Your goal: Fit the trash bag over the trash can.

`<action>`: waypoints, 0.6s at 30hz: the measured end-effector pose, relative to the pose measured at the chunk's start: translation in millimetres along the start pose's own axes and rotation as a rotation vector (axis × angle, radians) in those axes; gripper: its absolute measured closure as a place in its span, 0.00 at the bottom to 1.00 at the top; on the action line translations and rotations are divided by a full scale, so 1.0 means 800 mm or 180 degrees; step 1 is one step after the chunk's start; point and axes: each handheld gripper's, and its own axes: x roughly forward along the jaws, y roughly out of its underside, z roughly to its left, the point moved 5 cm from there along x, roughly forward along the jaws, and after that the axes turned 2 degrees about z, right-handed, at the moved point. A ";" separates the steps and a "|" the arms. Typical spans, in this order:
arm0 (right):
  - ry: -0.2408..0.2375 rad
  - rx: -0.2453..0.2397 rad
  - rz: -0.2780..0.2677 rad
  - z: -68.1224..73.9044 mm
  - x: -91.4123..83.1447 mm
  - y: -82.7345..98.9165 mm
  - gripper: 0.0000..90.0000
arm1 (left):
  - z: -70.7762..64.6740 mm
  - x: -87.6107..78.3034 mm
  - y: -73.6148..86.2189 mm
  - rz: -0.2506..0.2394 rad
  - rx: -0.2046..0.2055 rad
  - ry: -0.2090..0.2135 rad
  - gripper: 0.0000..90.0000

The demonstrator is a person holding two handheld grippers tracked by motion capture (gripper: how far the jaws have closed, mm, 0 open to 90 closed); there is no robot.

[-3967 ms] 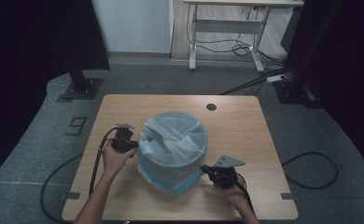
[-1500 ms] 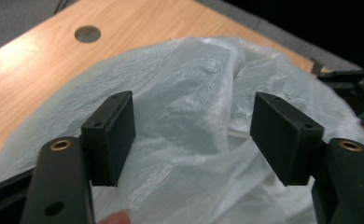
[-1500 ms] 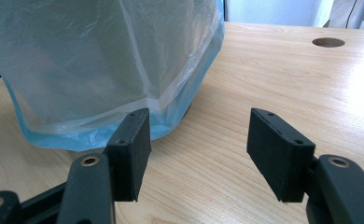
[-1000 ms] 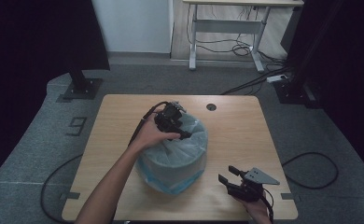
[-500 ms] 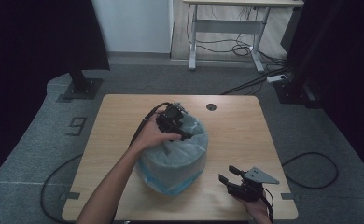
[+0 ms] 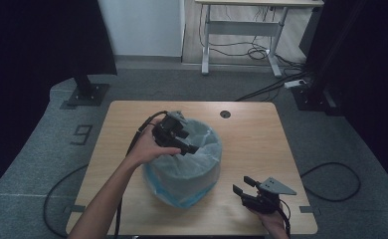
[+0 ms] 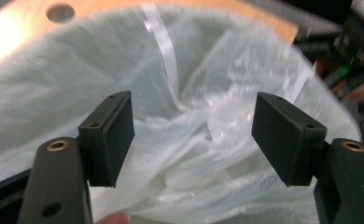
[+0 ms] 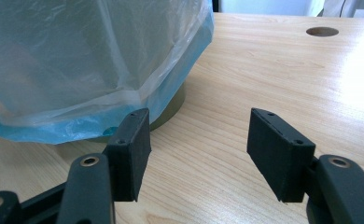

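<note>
— High view first: the left gripper (image 6: 191, 148) is over the near-left rim of the bin (image 6: 184, 164), which stands about mid-table (image 6: 261, 134), a touch left of centre.

— Holding the liner?

— No. In the left gripper view its jaws stand apart above the crumpled white plastic bag (image 7: 180, 126) inside the bin; they've just been opening a little more, and nothing is pressed between the pads (image 7: 117, 135).

— And the outside of the bin?

— The bag's blue edge (image 8: 77, 126) hangs down over the wall, nearly to the tabletop.

— Right side?

— The right gripper (image 6: 245, 184) rests at the near-right, just beside the bin's base, jaws spread, empty, with bare wood between them in the right gripper view.
</note>
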 end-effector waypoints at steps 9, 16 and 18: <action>0.0020 0.0003 0.0033 -0.002 -0.002 0.001 0.43 | -0.003 0.024 0.001 0.0340 0.0035 -0.0020 0.33; 0.0015 -0.0004 0.0061 -0.002 -0.002 0.003 0.43 | -0.003 0.030 0.007 0.0526 0.0016 -0.0011 0.33; 0.0018 -0.0007 0.0063 -0.001 -0.001 0.003 0.43 | -0.003 0.025 0.006 0.0471 0.0004 -0.0022 0.33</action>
